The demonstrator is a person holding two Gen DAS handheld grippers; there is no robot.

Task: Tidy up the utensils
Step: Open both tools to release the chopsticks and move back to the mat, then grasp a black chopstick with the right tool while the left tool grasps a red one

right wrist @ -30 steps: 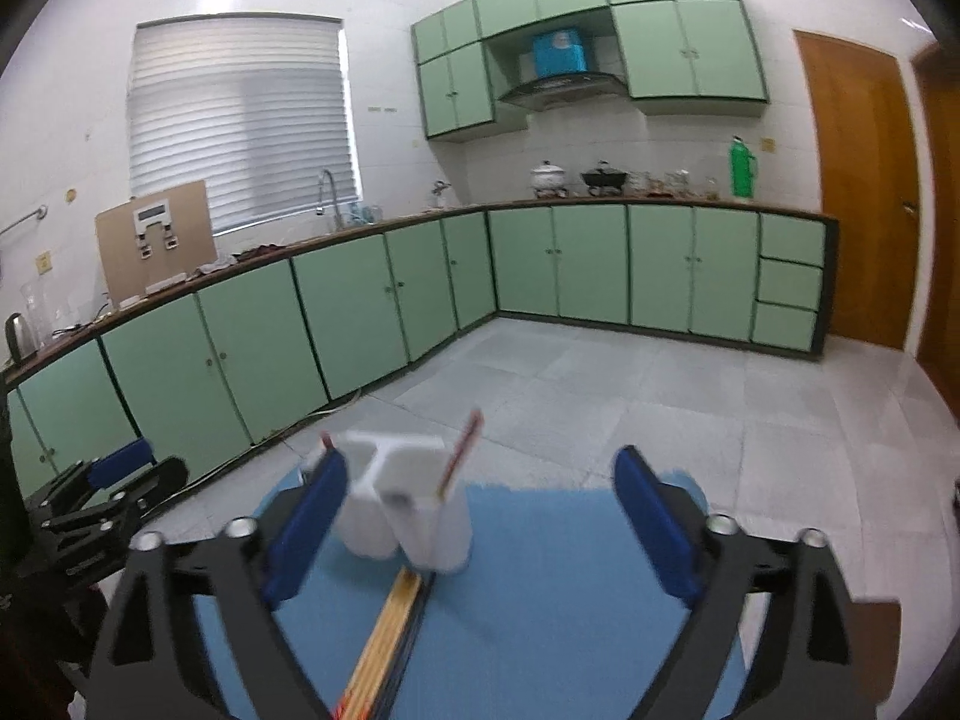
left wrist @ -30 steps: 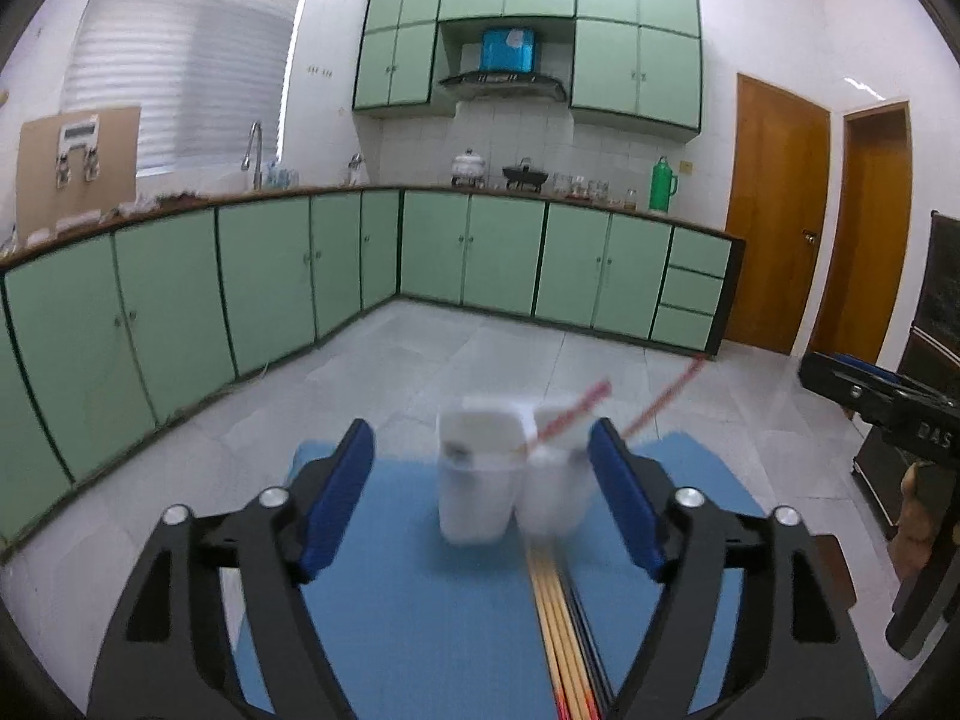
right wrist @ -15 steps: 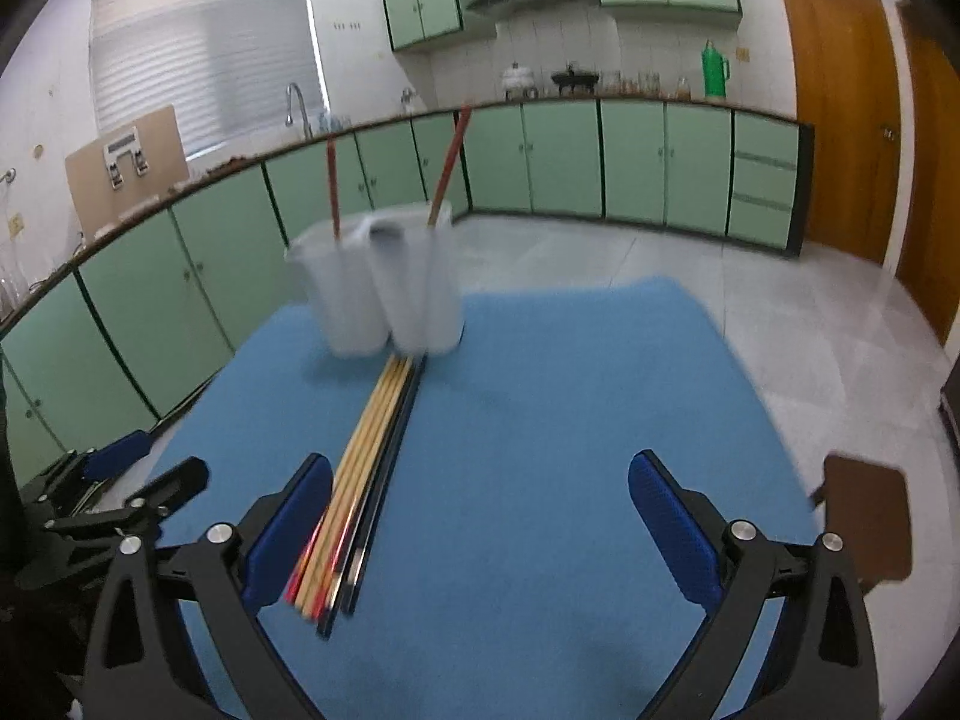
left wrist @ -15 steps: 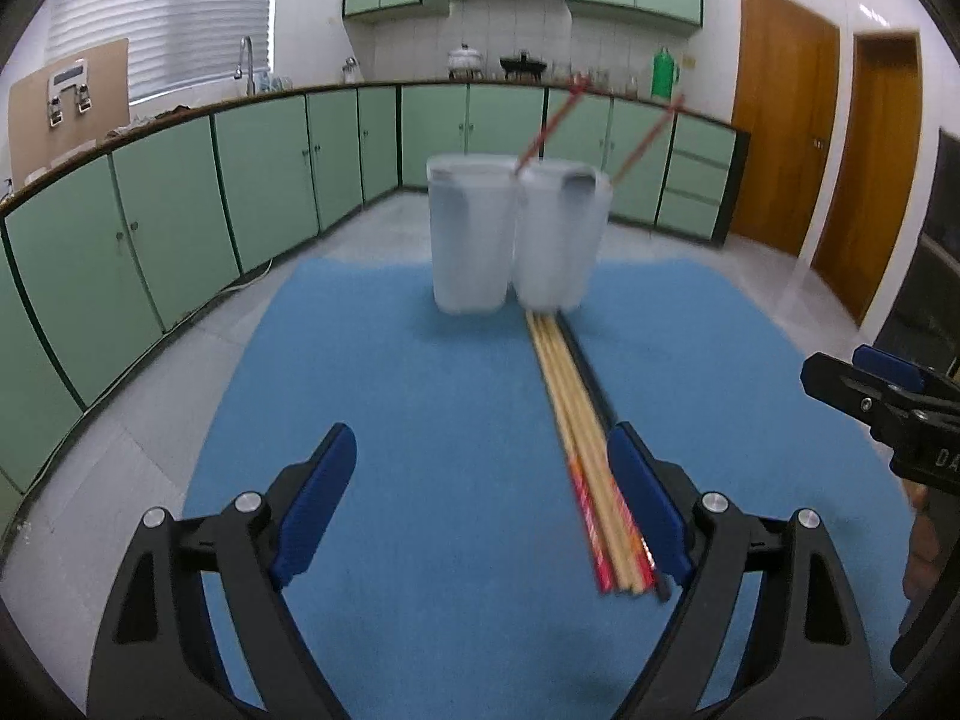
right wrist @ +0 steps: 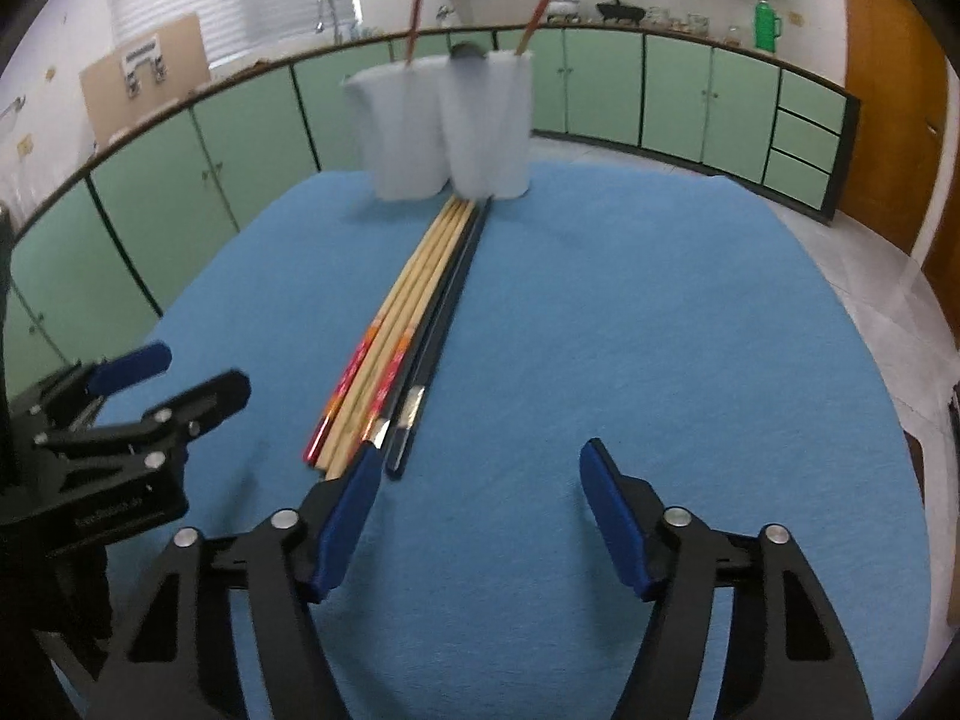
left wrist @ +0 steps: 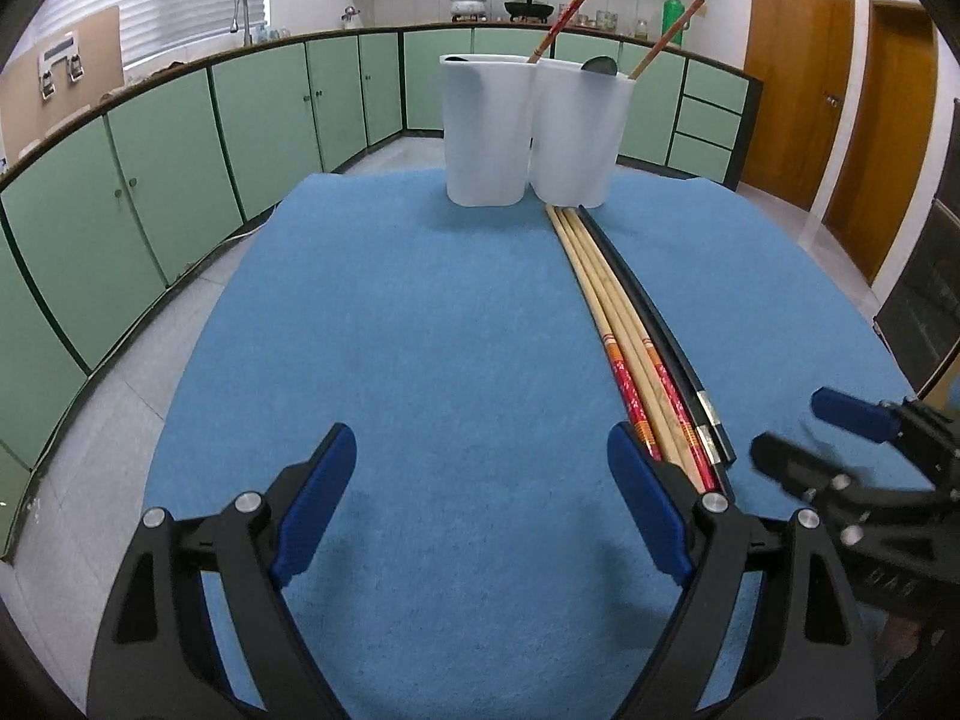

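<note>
Two white cups stand side by side at the far end of the blue mat. Each holds a red-tipped chopstick, and a dark spoon shows in the right one. Several loose chopsticks, bamboo and black, lie in a row from the cups toward me. My left gripper is open over bare mat, its right finger beside the chopstick ends. My right gripper has its jaws closing with nothing between them, to the right of the chopstick ends.
Green kitchen cabinets run along the walls, with a sink tap and pots on the counter. Wooden doors stand at the right. The mat's edges drop to a tiled floor. Each gripper shows at the side of the other's view.
Both grippers have sunk and tilted down toward the mat, so the cups now sit far ahead and the loose chopsticks lie in view. The right gripper's jaws have narrowed.
</note>
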